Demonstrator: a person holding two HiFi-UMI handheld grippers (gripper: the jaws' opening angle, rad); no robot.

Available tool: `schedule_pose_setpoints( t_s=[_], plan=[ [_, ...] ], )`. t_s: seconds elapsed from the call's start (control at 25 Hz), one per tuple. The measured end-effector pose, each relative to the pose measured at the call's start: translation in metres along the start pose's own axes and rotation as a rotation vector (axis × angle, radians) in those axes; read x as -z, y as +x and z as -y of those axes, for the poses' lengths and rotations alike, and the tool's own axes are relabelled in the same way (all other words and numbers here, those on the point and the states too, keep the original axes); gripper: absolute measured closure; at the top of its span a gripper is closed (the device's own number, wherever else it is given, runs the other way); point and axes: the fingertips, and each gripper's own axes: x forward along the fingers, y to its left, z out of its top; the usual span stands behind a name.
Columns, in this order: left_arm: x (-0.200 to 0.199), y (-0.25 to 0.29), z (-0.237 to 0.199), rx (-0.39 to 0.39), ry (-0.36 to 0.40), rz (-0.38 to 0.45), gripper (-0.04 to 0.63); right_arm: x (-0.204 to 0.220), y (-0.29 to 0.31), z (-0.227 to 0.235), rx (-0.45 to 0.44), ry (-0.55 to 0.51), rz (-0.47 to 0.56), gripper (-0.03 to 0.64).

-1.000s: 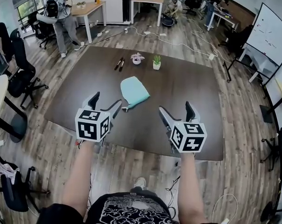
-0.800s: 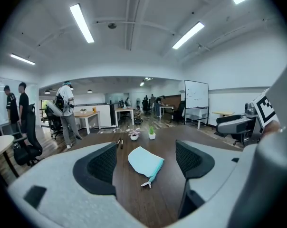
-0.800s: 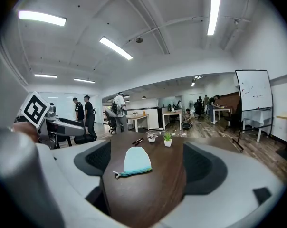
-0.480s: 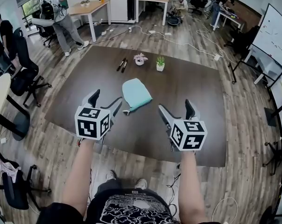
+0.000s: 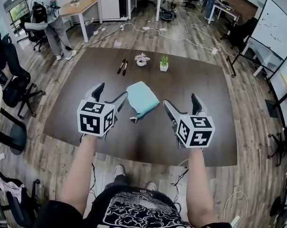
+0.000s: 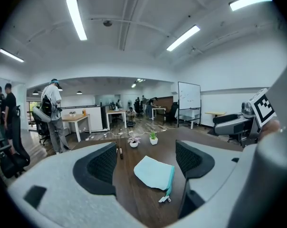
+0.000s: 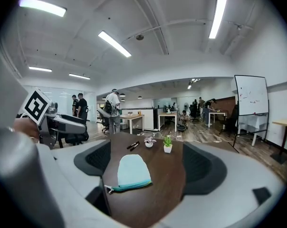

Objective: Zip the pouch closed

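Left gripper (image 5: 111,92) and right gripper (image 5: 181,101) flanked the pouch (image 5: 142,99), jaws spread apart, empty — likely one to pin it, one for the zip pull (image 5: 133,119).

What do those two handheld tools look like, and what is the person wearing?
The left gripper and right gripper match: light grey bodies, two jaws each lined with dark textured pads, and a white cube bearing black square markers. No sleeves cover the forearms; the T-shirt is black with a white pattern.
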Motion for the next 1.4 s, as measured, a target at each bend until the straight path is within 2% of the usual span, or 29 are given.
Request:
schedule_pose_setpoints(
  t_s=[0.8, 1.04, 1.4],
  plan=[
    [0.017, 0.035, -0.031, 0.121, 0.029, -0.024, 0.238, -0.002, 0.044, -0.019, 0.053, -0.02, -0.025, 0.153],
    [0.033, 0.047, -0.025, 0.185, 0.043, -0.044, 0.238, 0.009, 0.047, -0.023, 0.077, -0.01, -0.046, 0.153],
    [0.085, 0.075, 0.0, 0.336, 0.094, -0.122, 0.238, 0.046, 0.062, -0.036, 0.104, 0.025, -0.097, 0.155]
  ],
)
